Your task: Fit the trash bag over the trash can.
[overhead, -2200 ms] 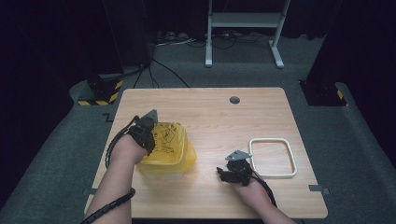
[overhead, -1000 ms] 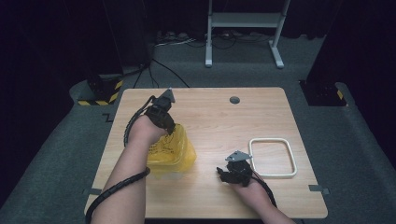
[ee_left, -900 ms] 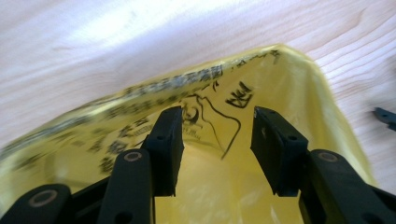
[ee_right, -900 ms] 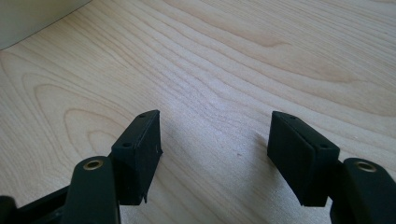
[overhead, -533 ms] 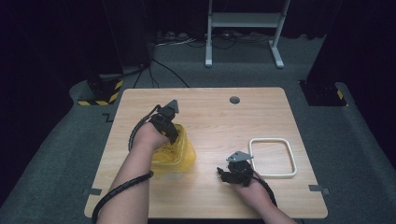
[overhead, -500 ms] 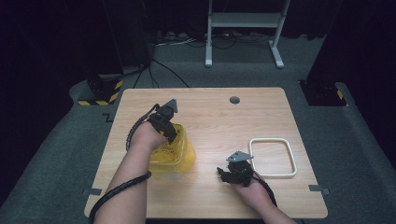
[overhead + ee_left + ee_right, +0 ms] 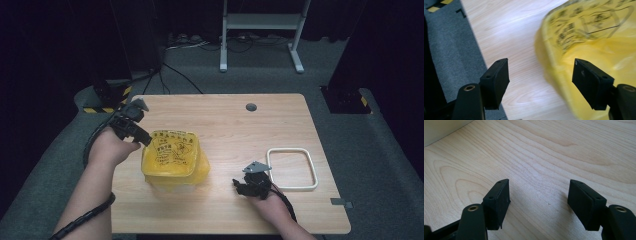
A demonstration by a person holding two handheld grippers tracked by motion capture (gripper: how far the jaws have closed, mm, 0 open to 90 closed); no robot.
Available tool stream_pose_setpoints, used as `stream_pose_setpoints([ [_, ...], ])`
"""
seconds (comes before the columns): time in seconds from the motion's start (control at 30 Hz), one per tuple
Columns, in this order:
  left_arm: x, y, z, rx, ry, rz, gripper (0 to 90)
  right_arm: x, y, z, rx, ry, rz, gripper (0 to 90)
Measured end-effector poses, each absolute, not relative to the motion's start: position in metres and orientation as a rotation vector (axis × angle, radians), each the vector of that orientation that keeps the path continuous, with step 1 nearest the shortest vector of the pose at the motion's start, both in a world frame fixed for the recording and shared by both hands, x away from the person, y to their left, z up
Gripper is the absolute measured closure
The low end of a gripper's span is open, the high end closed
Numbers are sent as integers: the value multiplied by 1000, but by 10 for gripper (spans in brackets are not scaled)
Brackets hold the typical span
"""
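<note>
Yellow plastic bag (image 7: 172, 157) lines container on wooden table (image 7: 225, 125), left-centre. Left gripper (image 7: 131, 124) at bag's left rim, jaws just opened wide, nothing pinched; likely released after seating liner. Right gripper (image 7: 252, 182) rests on table beside white frame (image 7: 292, 169), jaws wide, empty, idle.

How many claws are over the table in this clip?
2: the left claw at the table's left edge beside the yellow bag, jaws just opened, nothing between; the right claw near the white frame.

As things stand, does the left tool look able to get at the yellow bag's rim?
Probably yes: the left tool sits open beside the yellow bag, bare table between, nothing blocking.
</note>
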State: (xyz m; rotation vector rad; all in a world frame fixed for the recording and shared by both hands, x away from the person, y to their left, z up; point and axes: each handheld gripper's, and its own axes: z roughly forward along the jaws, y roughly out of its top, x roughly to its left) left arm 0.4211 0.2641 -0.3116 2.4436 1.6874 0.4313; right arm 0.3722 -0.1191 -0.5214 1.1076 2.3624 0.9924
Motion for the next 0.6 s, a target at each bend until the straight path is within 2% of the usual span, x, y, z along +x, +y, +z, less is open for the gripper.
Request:
stream_pose_setpoints([
  [0.2, 410, 294, -335, 2404, 1713, 455, 298, 373, -119, -521, 1107, 2365, 991, 343],
  [0.3, 405, 310, -365, 2349, 1717, 428, 295, 373, -118, -520, 1107, 2359, 977, 344],
  [0.5, 400, 319, -397, 2310, 1669, 412, 284, 367, -112, -512, 1076, 2308, 1013, 342],
  [0.6, 395, 322, -419, 2228, 1612, 405, 277, 362, -101, -496, 1082, 2261, 1123, 343],
])
